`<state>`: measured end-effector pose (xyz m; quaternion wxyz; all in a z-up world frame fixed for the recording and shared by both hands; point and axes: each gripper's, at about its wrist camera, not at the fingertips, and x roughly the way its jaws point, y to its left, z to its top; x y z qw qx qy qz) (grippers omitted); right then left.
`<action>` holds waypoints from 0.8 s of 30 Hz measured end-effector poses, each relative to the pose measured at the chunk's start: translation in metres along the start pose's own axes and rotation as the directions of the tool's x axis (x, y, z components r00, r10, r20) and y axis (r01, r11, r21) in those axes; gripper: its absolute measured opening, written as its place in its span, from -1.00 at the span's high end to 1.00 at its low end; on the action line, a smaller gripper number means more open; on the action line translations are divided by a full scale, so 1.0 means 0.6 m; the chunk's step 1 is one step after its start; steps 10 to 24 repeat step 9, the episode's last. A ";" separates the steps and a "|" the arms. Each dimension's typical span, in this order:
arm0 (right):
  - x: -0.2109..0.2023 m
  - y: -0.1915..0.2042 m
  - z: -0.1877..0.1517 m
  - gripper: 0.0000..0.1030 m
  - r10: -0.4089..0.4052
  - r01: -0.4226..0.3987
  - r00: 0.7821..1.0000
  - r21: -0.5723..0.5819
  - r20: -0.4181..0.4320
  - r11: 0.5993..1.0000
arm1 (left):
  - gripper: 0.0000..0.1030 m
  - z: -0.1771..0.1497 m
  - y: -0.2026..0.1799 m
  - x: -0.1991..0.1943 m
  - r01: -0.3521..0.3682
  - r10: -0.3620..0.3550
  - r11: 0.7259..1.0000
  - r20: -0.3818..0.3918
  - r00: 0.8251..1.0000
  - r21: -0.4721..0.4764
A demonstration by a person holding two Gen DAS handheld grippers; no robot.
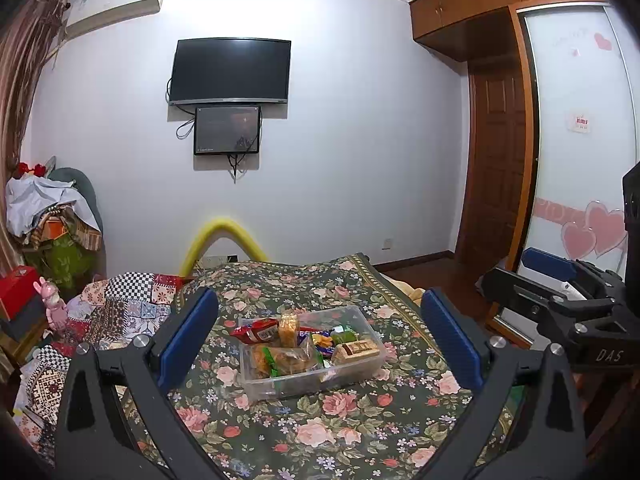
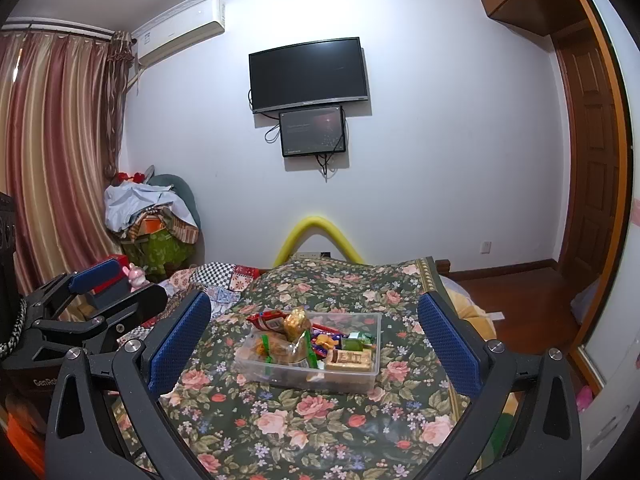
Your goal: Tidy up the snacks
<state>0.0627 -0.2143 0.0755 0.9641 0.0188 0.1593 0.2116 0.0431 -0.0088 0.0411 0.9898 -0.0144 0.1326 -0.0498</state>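
A clear plastic box (image 1: pixel 362 366) (image 2: pixel 370 378) sits on the floral bedspread (image 1: pixel 320 436) (image 2: pixel 304 432), filled with several wrapped snacks: a red packet (image 1: pixel 258 330) (image 2: pixel 266 320), a golden bag (image 1: pixel 289 328) (image 2: pixel 297 322), a green-striped cracker pack (image 1: pixel 282 360) (image 2: pixel 276 348) and a beige biscuit bar (image 1: pixel 355 351) (image 2: pixel 352 360). My left gripper (image 1: pixel 320 340) hangs open in front of the box, blue pads wide apart, holding nothing. My right gripper (image 2: pixel 314 340) is likewise open and empty, short of the box. Each gripper shows at the edge of the other's view.
A patchwork quilt (image 1: pixel 120 308) (image 2: pixel 216 280) lies left of the bedspread. Piled clothes (image 1: pixel 52 216) (image 2: pixel 148 216), a red box (image 1: pixel 16 288) and a pink toy (image 1: pixel 52 300) stand at the left. A yellow foam tube (image 1: pixel 220 240) (image 2: pixel 316 236) arches behind the bed; wooden floor (image 2: pixel 532 300) lies right.
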 end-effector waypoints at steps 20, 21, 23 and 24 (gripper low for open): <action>0.000 0.000 0.000 -1.00 -0.001 0.001 1.000 0.000 -0.001 1.000 | -1.00 -0.002 0.002 0.004 0.005 -0.005 1.000 -0.012 1.000 -0.010; 0.000 0.000 0.000 -1.00 -0.001 0.001 1.000 0.000 -0.001 1.000 | -1.00 -0.002 0.002 0.004 0.005 -0.005 1.000 -0.012 1.000 -0.010; 0.000 0.000 0.000 -1.00 -0.001 0.001 1.000 0.000 -0.001 1.000 | -1.00 -0.002 0.002 0.004 0.005 -0.005 1.000 -0.012 1.000 -0.010; 0.000 0.000 0.000 -1.00 -0.001 0.001 1.000 0.000 -0.001 1.000 | -1.00 -0.002 0.002 0.004 0.005 -0.005 1.000 -0.012 1.000 -0.010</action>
